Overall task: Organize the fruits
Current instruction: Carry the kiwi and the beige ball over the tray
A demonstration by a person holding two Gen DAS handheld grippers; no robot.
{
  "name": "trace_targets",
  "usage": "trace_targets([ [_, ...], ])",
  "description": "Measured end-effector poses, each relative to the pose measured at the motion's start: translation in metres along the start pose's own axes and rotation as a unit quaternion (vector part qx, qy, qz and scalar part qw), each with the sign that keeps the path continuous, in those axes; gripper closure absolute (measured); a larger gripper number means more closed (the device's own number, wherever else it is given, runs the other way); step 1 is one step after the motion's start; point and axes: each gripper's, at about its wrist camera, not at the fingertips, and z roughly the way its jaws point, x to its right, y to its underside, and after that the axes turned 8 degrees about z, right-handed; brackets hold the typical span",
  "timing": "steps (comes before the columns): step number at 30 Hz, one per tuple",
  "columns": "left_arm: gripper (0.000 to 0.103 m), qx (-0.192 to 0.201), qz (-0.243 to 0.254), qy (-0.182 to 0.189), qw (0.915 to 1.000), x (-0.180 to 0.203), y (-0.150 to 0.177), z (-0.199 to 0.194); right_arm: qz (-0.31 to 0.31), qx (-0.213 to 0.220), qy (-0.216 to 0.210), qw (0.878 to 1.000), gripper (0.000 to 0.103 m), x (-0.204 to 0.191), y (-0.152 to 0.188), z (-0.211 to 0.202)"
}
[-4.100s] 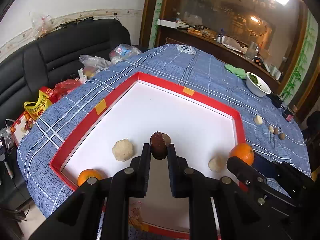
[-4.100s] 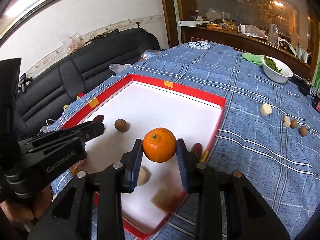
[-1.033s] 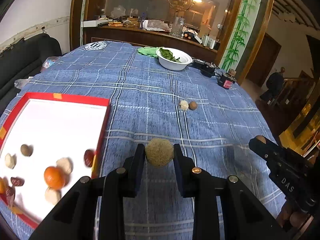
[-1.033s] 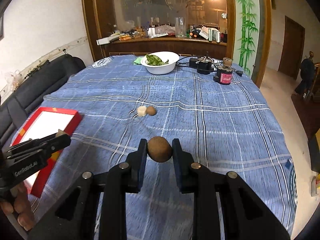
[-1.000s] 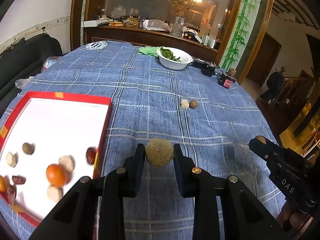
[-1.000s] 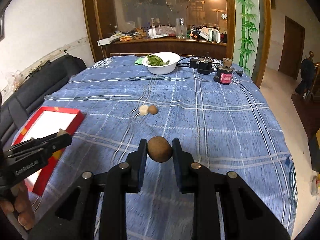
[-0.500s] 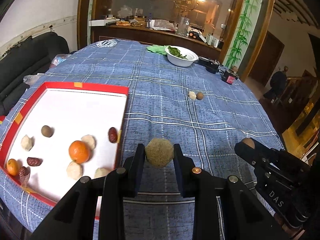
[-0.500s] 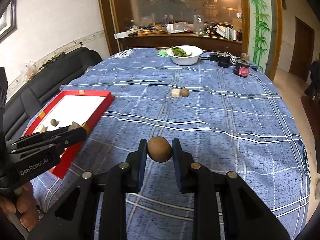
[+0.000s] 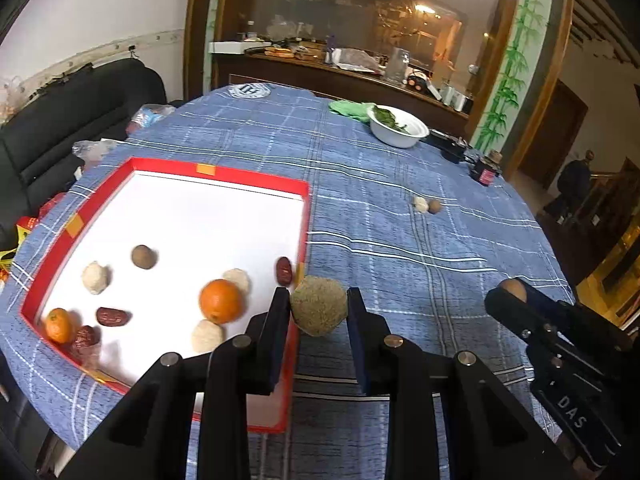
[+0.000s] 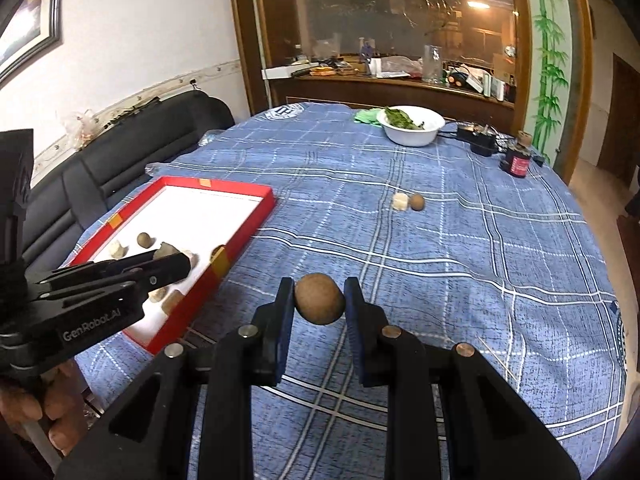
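My left gripper is shut on a rough tan-green ball fruit, held above the right rim of the red tray. The tray holds a large orange, a small orange, a brown round fruit, several pale balls and dark red dates. My right gripper is shut on a smooth brown round fruit above the blue cloth, to the right of the tray. A pale piece and a brown fruit lie on the cloth.
A white bowl of greens stands at the far side with a green cloth, black adapters and a small red jar. A black sofa with bags lies left of the table. The table edge curves close on the right.
Both grippers have swung left toward the tray with their fruits still held. The tray now fills more of the left wrist view, right under the left gripper.
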Motion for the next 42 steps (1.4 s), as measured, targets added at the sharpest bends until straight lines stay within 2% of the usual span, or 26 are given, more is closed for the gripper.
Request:
trace_targets([
  [13,0.076,0.009,-0.037,-0.056,0.9977,-0.048,-0.01,-0.006,-0.035,0.011,-0.043,0.998,0.076,-0.045,-0.022,0.005],
  [24,0.076,-0.011,-0.063,-0.099,0.993,-0.084,-0.01,0.012,-0.066,-0.002,-0.082,0.994,0.076,-0.095,-0.037,0.034],
  [29,0.076,-0.023,-0.073,-0.117,0.9902,-0.101,-0.009,0.023,-0.069,-0.018,-0.086,0.994,0.076,-0.11,-0.038,0.061],
  [42,0.076,-0.05,-0.083,-0.129,0.9869,-0.113,-0.008,0.042,-0.064,-0.051,-0.078,0.994,0.076,-0.124,-0.043,0.11],
])
